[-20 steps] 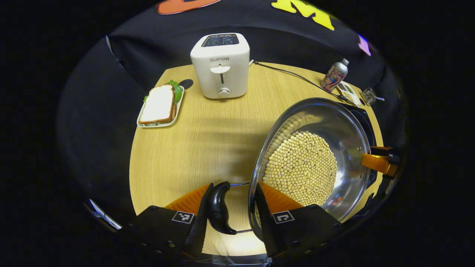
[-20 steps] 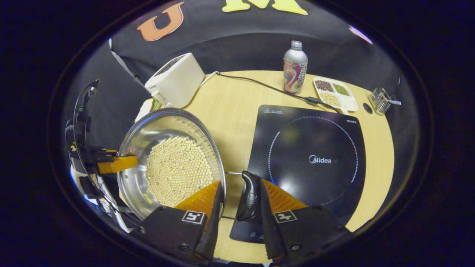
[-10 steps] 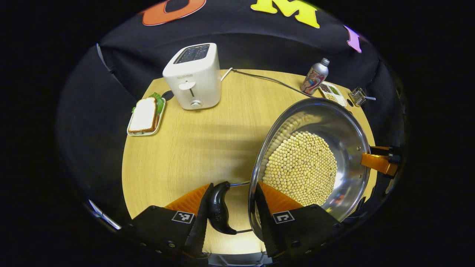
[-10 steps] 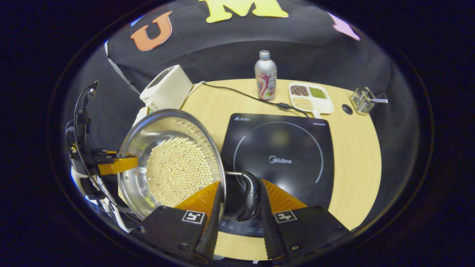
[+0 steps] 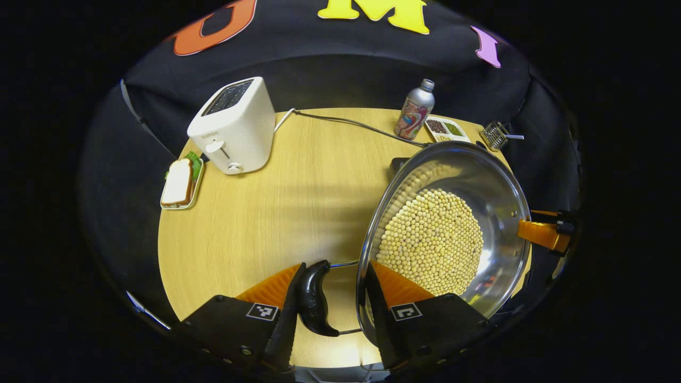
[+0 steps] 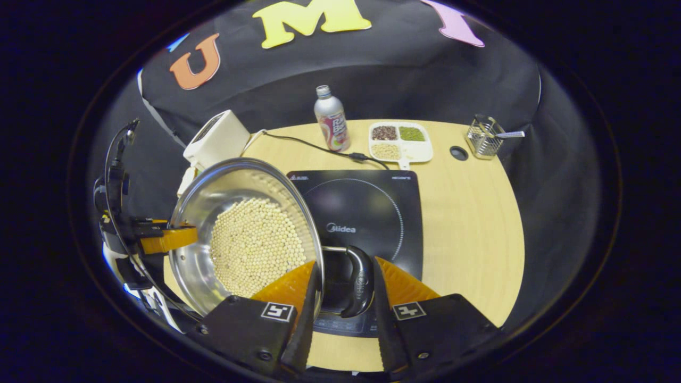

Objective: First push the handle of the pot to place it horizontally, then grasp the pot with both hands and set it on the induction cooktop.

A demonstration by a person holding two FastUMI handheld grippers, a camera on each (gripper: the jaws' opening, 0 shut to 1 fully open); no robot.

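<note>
Soybeans are loading the steel pot (image 6: pixel 247 234), making it heavy and spill-prone; both grippers, left (image 5: pixel 329 308) and right (image 6: pixel 343 314), are clamping its side handles, carrying it over the induction cooktop's (image 6: pixel 367 207) left edge.

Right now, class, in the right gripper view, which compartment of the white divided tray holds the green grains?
The far right compartment of the white divided tray: its filling is green, while the far left one is dark brown and the near one pale beige.

wall: black cloth (image 6: pixel 340 80) | furniture: light wooden table (image 5: pixel 276 213) | light: overhead, soft shadows
</note>
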